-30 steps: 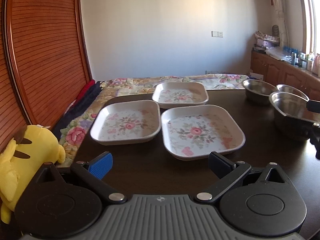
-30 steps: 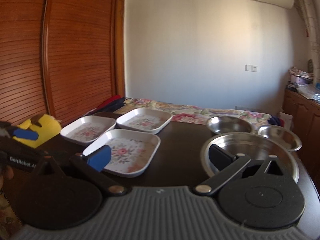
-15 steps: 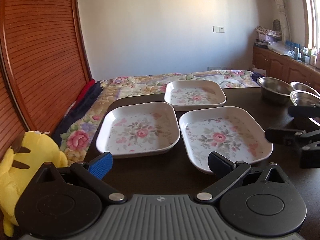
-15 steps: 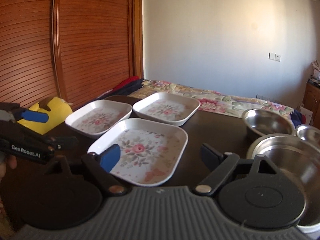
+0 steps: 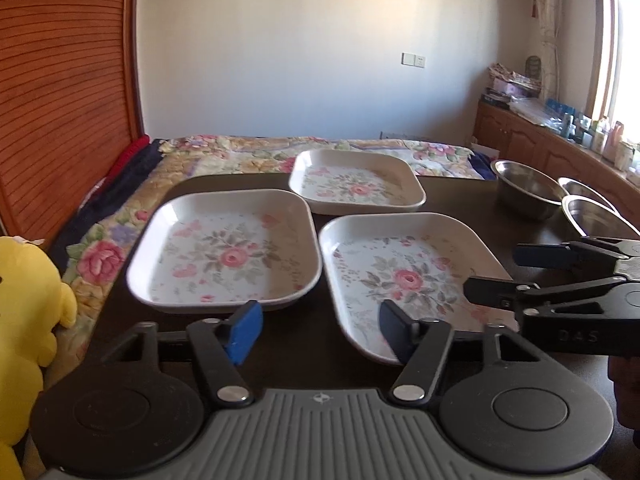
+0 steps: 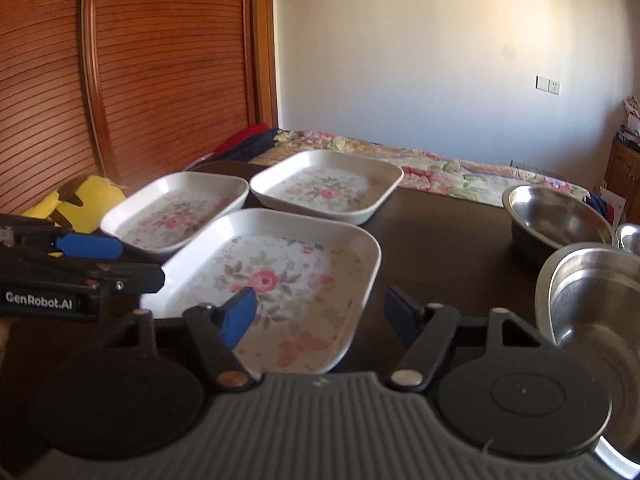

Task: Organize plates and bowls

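The dark bench (image 5: 460, 200) carries everything I work with. Largest on it are three white square plates with a rose print, all lying flat and holding nothing. The near plate (image 6: 280, 280) lies right in front of my right gripper (image 6: 320, 310), whose jaws stand wide with nothing between them; its blue finger hangs over that plate's near edge. The left plate (image 5: 226, 250) lies just beside it, ahead of my left gripper (image 5: 320, 330), whose jaws are also wide and bare. The far plate (image 5: 356, 188) sits behind both, close to the bench's far edge, apart from the other two.

On the right side stand the steel bowls, all with nothing in them. The big bowl (image 6: 592, 300) is nearest my right gripper. The deep bowl (image 6: 556, 216) stands farther back. A third bowl (image 5: 582, 188) peeks out behind them, mostly hidden.

Beyond the bench lies a bed under a floral cover (image 5: 320, 152). A yellow plush toy (image 5: 24, 340) sits at the bench's left.
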Demonstrator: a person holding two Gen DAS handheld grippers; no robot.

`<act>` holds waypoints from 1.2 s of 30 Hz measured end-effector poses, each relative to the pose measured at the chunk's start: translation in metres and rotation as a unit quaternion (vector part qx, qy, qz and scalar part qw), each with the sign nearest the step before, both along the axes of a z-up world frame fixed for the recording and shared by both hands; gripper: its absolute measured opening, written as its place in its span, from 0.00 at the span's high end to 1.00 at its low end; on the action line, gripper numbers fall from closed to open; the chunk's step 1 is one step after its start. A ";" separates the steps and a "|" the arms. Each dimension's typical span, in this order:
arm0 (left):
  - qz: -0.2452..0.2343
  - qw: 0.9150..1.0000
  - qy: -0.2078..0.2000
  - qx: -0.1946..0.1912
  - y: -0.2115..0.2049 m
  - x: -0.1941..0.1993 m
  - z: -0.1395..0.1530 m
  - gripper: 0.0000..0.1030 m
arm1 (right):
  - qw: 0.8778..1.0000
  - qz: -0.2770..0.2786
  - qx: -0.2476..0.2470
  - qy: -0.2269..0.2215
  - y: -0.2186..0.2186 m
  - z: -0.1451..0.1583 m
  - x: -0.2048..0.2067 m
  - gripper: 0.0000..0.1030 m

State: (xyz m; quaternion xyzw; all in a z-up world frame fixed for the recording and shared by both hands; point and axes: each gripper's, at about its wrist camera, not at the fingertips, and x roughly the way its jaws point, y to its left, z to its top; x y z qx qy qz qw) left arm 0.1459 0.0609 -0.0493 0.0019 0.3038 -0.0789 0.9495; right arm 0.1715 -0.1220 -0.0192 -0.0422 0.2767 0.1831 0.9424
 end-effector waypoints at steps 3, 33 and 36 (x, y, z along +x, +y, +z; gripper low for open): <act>-0.005 1.000 0.001 -0.007 -0.002 0.002 -0.003 0.47 | 1.000 -0.004 0.009 0.010 -0.003 -0.003 0.003 0.39; -0.006 1.000 0.016 -0.014 -0.012 0.015 -0.018 0.80 | 0.998 -0.032 0.049 0.040 -0.015 -0.013 0.013 0.84; -0.005 1.000 0.015 -0.013 -0.012 0.016 -0.018 0.82 | 0.997 -0.035 0.056 0.042 -0.018 -0.014 0.013 0.87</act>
